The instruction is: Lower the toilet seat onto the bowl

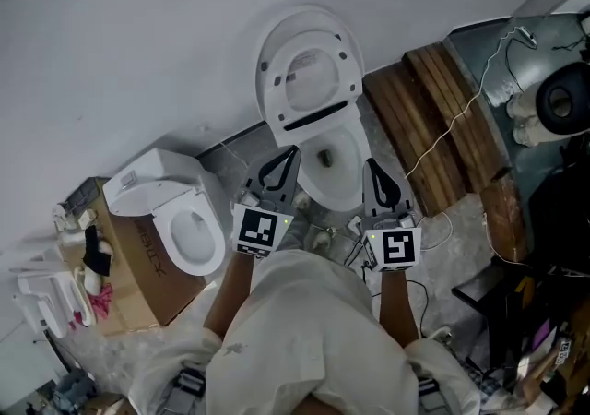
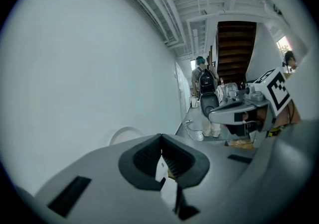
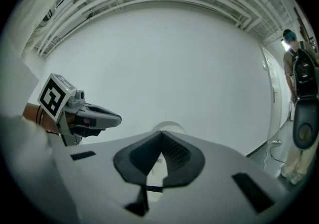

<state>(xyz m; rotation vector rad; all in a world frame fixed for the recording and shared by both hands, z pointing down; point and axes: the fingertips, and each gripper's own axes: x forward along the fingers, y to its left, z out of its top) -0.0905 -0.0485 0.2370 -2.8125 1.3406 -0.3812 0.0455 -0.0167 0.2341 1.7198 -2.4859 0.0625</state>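
Note:
The white toilet's seat and lid (image 1: 308,72) stand raised against the wall, above the open bowl (image 1: 334,164). My left gripper (image 1: 292,155) hovers at the bowl's left rim, jaws shut with nothing between them. At the bowl's right rim is my right gripper (image 1: 370,166), also shut and empty. In the left gripper view the closed gripper (image 2: 160,139) points past the lid's top edge (image 2: 124,133), with the right gripper (image 2: 244,111) alongside. The right gripper view has its shut gripper (image 3: 160,136) below the lid's edge (image 3: 169,126) and the left gripper (image 3: 82,114) beside it.
A second toilet (image 1: 180,219) sits on a cardboard box (image 1: 138,266) at the left. Wooden planks (image 1: 442,118) and a thin cable (image 1: 452,127) lie right of the bowl. Dark clutter (image 1: 544,247) fills the right side. A person (image 2: 202,76) stands down the corridor.

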